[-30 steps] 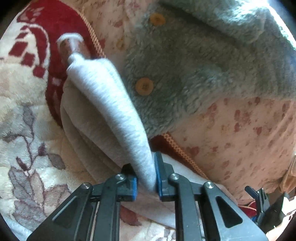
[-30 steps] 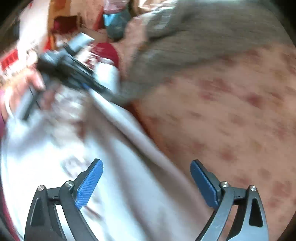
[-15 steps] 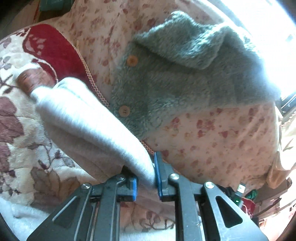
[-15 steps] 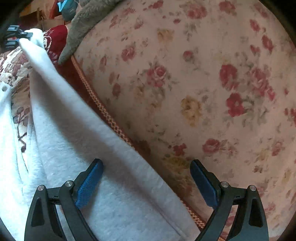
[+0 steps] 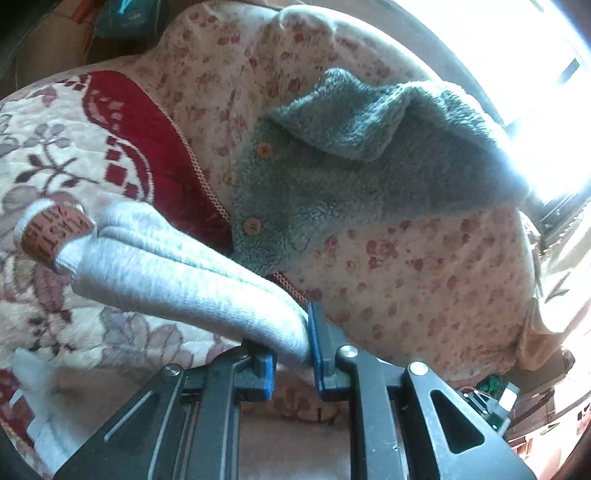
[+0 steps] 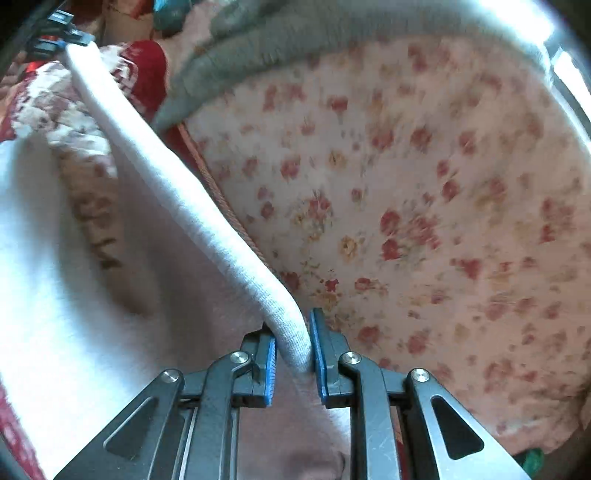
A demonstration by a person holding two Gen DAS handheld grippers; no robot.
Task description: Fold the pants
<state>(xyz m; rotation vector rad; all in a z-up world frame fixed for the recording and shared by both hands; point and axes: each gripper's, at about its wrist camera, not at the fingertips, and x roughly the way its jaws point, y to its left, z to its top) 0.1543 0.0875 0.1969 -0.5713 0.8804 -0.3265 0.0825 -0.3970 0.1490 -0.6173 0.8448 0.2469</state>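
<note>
The pants are light grey sweatpants (image 5: 177,277) with a brown lettered label (image 5: 51,232) at the far end. My left gripper (image 5: 293,354) is shut on a bunched edge of them, lifted above the patterned bedspread (image 5: 48,155). In the right wrist view my right gripper (image 6: 293,354) is shut on the other end of the same grey edge (image 6: 207,229), which stretches taut up to the left gripper (image 6: 55,33) at top left. The rest of the pants (image 6: 48,280) hangs below as a pale sheet.
A grey-green fleece jacket (image 5: 351,177) with wooden buttons lies on a floral pink quilt (image 5: 424,277), right of the pants; both also show in the right wrist view (image 6: 406,184). A bright window (image 5: 535,55) is at top right. Clutter (image 5: 491,398) sits low right.
My right gripper has closed on the grey edge; it was open before. My left gripper has pulled back, keeping its hold, so the edge is now stretched between both.
</note>
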